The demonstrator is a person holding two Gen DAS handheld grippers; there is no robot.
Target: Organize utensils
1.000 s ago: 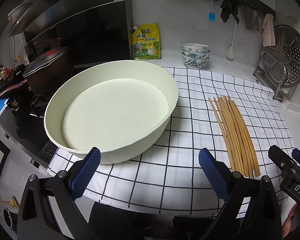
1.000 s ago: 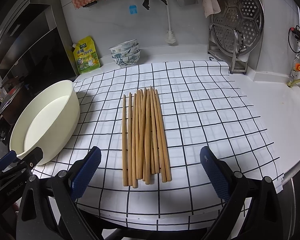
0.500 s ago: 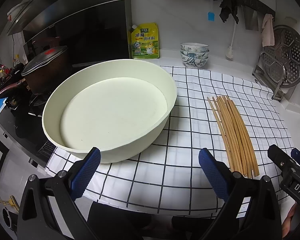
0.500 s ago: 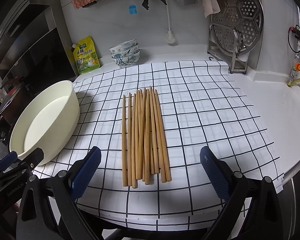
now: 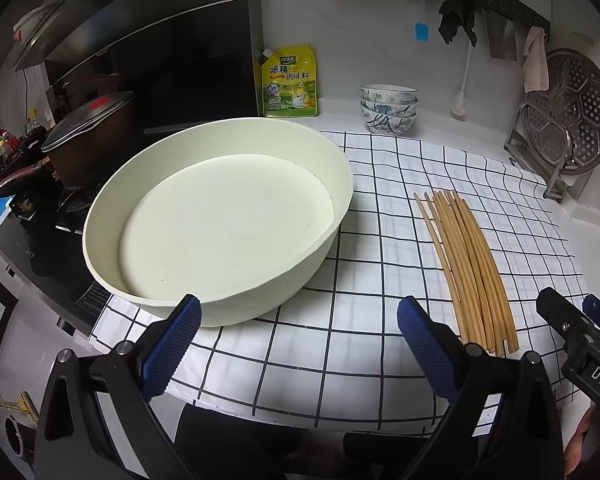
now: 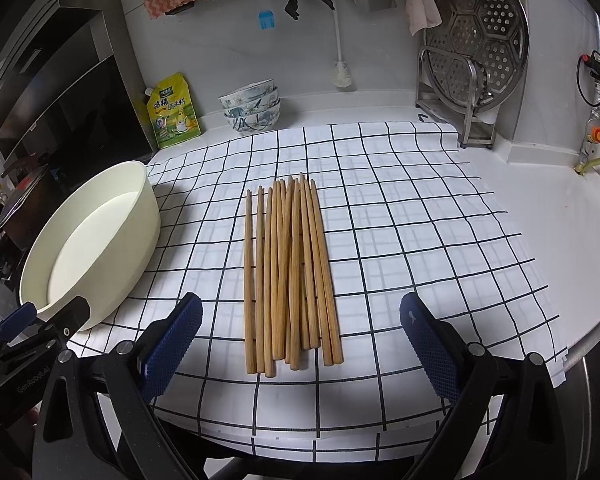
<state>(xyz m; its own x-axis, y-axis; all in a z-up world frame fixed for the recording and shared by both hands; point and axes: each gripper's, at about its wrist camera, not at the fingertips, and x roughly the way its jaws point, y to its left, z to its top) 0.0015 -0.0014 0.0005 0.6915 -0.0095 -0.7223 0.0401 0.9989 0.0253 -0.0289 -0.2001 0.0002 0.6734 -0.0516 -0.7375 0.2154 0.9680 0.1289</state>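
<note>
Several wooden chopsticks [image 6: 292,272] lie side by side on the checked cloth [image 6: 420,240], pointing away from me; the left wrist view shows the chopsticks [image 5: 468,264] at the right. A wide cream basin [image 5: 220,220] with nothing in it stands left of them, seen as the basin [image 6: 88,248] at the right view's left. My left gripper [image 5: 298,344] is open just in front of the basin's near rim, holding nothing. My right gripper [image 6: 300,344] is open, straddling the near ends of the chopsticks from just short of them.
A stack of patterned bowls [image 6: 252,106] and a yellow seasoning pouch [image 6: 172,114] stand by the back wall. A steamer plate on a metal rack [image 6: 472,56] is back right. A lidded pot [image 5: 88,136] sits on the stove at left. The counter edge is near my grippers.
The left gripper has drifted slightly, so the basin and chopsticks sit a little higher and further left in its view. The right view is unchanged.
</note>
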